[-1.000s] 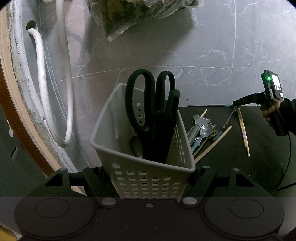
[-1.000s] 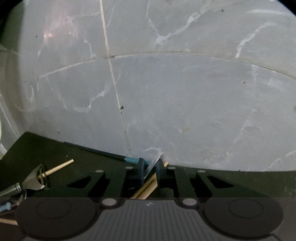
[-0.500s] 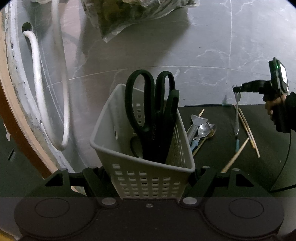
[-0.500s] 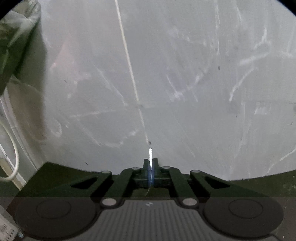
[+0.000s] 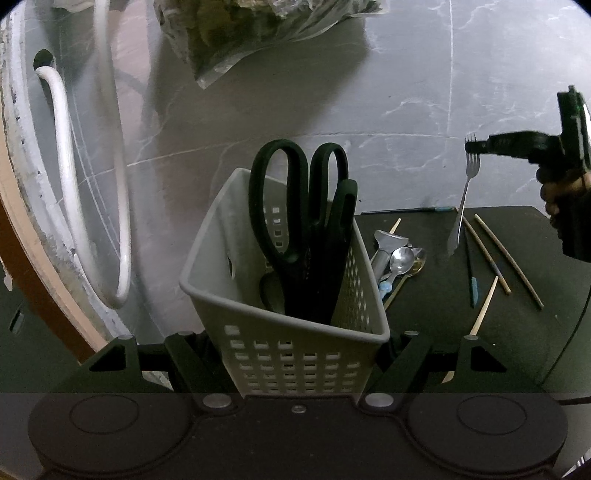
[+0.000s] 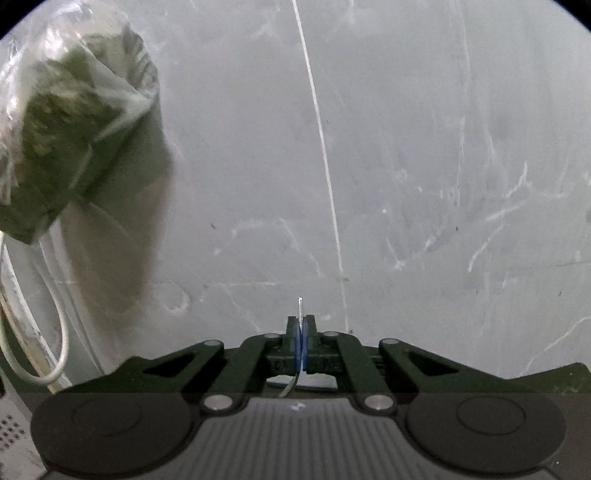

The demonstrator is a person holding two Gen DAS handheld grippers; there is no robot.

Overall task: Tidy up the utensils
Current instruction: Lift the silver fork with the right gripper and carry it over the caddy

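Observation:
A pale perforated basket (image 5: 280, 325) fills the middle of the left wrist view, and my left gripper (image 5: 299, 365) is shut on its sides. Black scissors (image 5: 295, 206) and another dark utensil stand in it, handles up. At the far right my right gripper (image 5: 472, 147) is shut on a metal fork (image 5: 463, 199) near its tines, with the handle hanging down above the dark table (image 5: 424, 314). In the right wrist view the same gripper (image 6: 301, 332) pinches the fork (image 6: 300, 306) edge-on. Spoons (image 5: 402, 258), a metal tool (image 5: 388, 243) and chopsticks (image 5: 491, 254) lie on the table.
A grey marble wall (image 5: 369, 110) rises right behind the table. White hoses (image 5: 66, 166) loop down it at the left. A plastic bag of greens (image 5: 258, 29) hangs above, seen also as the bag (image 6: 66, 122) in the right wrist view. A person's hand (image 5: 561, 188) grips the right handle.
My right gripper closed on the fork lying on the table and lifted it up clear of the surface. The left gripper and basket stayed still.

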